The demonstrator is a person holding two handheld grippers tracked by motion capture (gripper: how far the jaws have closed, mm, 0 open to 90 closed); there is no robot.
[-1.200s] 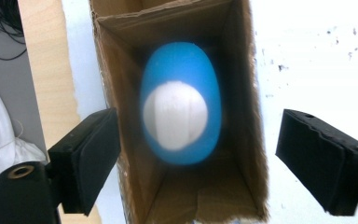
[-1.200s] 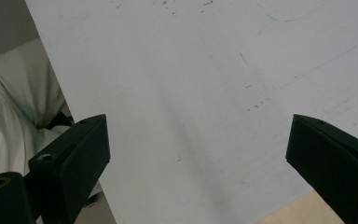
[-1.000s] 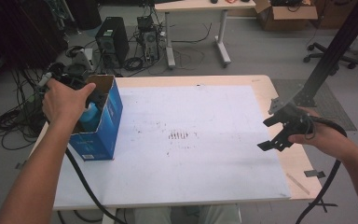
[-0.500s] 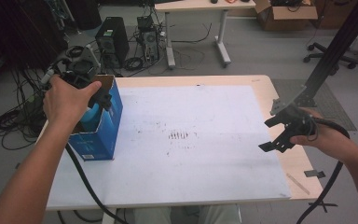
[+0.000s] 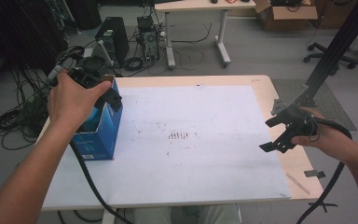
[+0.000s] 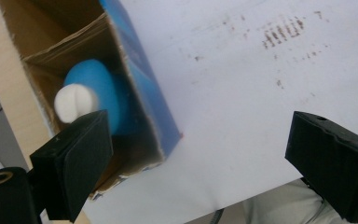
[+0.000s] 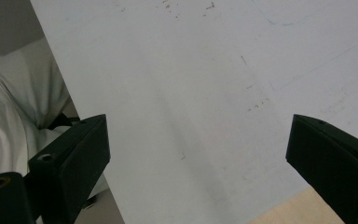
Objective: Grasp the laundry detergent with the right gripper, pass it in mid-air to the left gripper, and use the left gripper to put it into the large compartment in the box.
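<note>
From the high view, we see our left gripper (image 5: 103,91) poised over the open blue cardboard box (image 5: 100,135) at the left edge of the white table sheet (image 5: 200,154), its jaws having just spread apart with nothing between them. Our right gripper (image 5: 279,132) waits out of the way near the right edge, jaws apart and empty.

In the left gripper view, our wide jaws frame the box (image 6: 142,93), where a blue bottle with a white cap (image 6: 95,95) stands inside, released.

In the right gripper view, the parted jaws frame only bare sheet (image 7: 191,102).
</note>
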